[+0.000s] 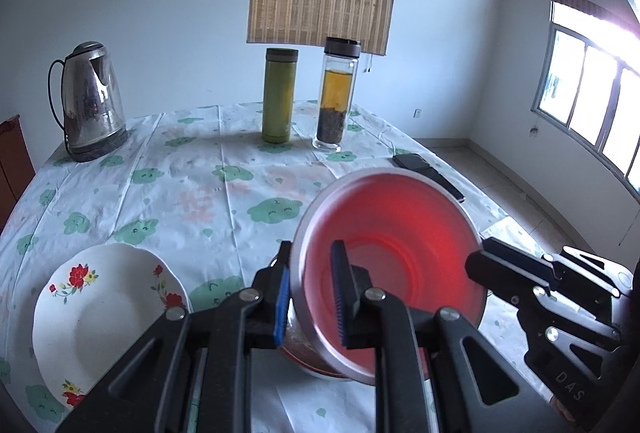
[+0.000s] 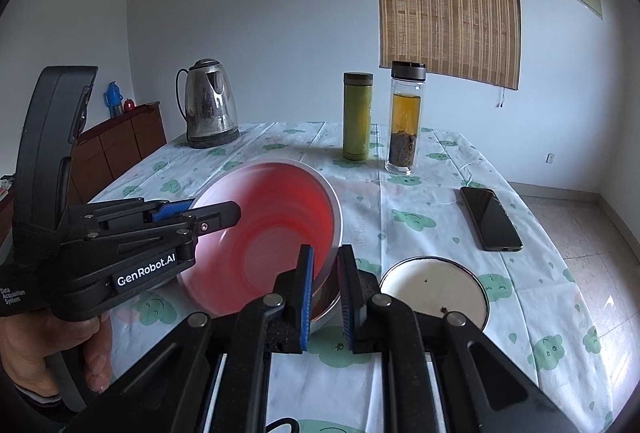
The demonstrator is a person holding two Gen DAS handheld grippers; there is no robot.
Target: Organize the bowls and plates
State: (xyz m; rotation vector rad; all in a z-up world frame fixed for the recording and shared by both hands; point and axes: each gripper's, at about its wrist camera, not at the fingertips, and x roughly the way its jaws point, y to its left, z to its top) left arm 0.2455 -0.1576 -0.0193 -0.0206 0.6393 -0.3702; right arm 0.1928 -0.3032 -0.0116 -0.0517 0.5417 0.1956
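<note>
White with red flowers, a plate (image 1: 108, 317) sits on the table's cloth (image 1: 192, 189) at the left of the left wrist view. Far back on the left stands a shiny metal kettle (image 1: 91, 101).

Next comes the left gripper (image 1: 310, 297). Its two fingers pinch the near rim of the red bowl (image 1: 396, 257), one blue pad (image 1: 282, 307) outside the wall and one inside. The bowl is tipped up on its side, so its red inside faces the camera. Its lower edge sits over a brown bowl (image 1: 308, 363), but how they meet is hard to tell.

Behind the bowl stand a green flask (image 1: 279, 95) and a clear tea bottle (image 1: 338, 93), side by side.

To the right, the right gripper (image 2: 326, 293) has its fingers on either side of the bowl's other rim. The gap is narrow, and the rim runs between the pads, but I cannot tell if they squeeze it.

Just right of that gripper lies a small white dish (image 2: 436, 289) with a dark rim. A black phone (image 2: 490, 219) lies flat further right, well apart from the bowls.
</note>
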